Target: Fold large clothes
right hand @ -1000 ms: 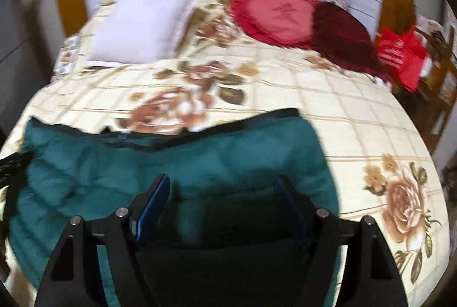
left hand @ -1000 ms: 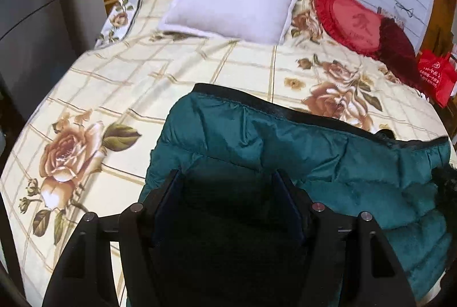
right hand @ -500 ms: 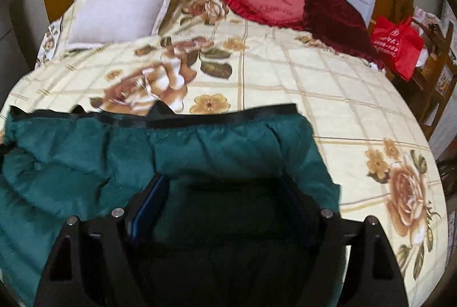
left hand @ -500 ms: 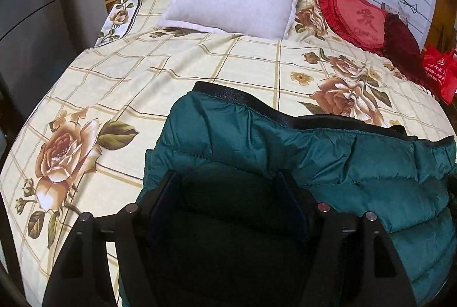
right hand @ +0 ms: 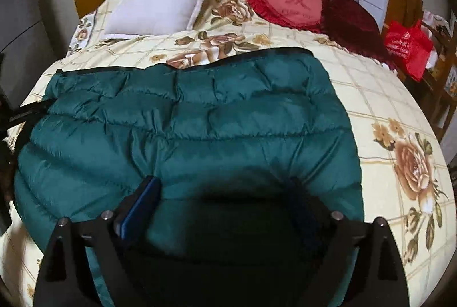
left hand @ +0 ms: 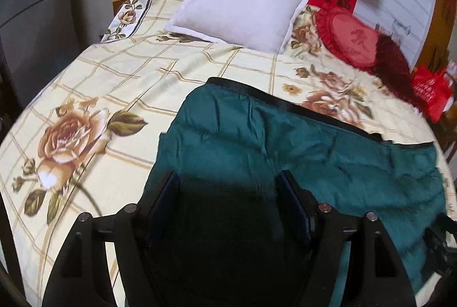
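Clearly the teal quilted jacket (right hand: 200,129) is the thing being folded, and it lies spread across the near half of the bed (right hand: 385,107), its black-trimmed edge (right hand: 257,55) on the far side, toward the white pillow (right hand: 160,1). From the right wrist view the padded panel looks fairly flat and even, with stitched rows running across it; from the left wrist view the same jacket (left hand: 285,141) looks more creased and loose toward the far edge. The left gripper (left hand: 228,192) sits over the near-left part of the jacket with its fingers spread wide apart, and the right gripper (right hand: 225,192) sits over the near-right part with its fingers likewise spread; deep shadow fills the gap between each pair, so I cannot tell whether either one has fabric pinched. Judging by the layout, one fold may already be laid down, since the jacket reads as a broad rectangle with no sleeves showing, but it is still wide and would need at least another fold and some smoothing. Beyond the jacket, relative to the white pillow, a red heart cushion (right hand: 291,1) lies just beside it, with a dark red cushion (right hand: 351,18) further along and a red bag (right hand: 405,47) past the bed's edge.
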Motion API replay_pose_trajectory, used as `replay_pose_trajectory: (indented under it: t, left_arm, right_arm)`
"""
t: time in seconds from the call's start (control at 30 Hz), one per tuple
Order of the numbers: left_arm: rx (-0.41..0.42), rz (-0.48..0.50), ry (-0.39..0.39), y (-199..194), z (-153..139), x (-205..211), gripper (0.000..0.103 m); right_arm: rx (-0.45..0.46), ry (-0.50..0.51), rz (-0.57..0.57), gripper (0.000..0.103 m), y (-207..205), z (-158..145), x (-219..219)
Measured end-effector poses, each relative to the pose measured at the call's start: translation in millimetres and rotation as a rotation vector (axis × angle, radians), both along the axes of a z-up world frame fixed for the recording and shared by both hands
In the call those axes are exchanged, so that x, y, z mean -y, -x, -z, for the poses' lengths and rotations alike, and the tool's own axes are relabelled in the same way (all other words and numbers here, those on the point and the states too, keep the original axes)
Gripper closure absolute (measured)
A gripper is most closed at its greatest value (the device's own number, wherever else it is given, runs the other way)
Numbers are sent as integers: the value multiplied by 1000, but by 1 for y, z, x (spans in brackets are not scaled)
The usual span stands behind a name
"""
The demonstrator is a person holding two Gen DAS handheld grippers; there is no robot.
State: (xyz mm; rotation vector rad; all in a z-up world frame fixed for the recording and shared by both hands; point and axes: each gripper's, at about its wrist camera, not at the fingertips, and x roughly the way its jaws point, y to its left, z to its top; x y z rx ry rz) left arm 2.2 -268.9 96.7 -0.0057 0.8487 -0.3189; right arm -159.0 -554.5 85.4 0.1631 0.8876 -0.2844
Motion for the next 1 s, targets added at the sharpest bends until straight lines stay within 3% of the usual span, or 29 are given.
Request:
replay_pose_trajectory:
  t: [0.17,0.3,0.47,1.0]
  left_arm:
    - [19,21,13,29,-9,-18,22]
    - [23,39,19,49,-11,-27,22]
    - [-1,54,28,62,-9,-31,22]
    - [8,58,11,78,-12,-35,22]
  right_arm:
    - [46,-11,37,11,35,-18,2]
    - [39,-16,76,11,56,-14,8]
    - [-38,-47,77,0,49,11,14]
    - [-14,-86,84,0,74,-13,24]
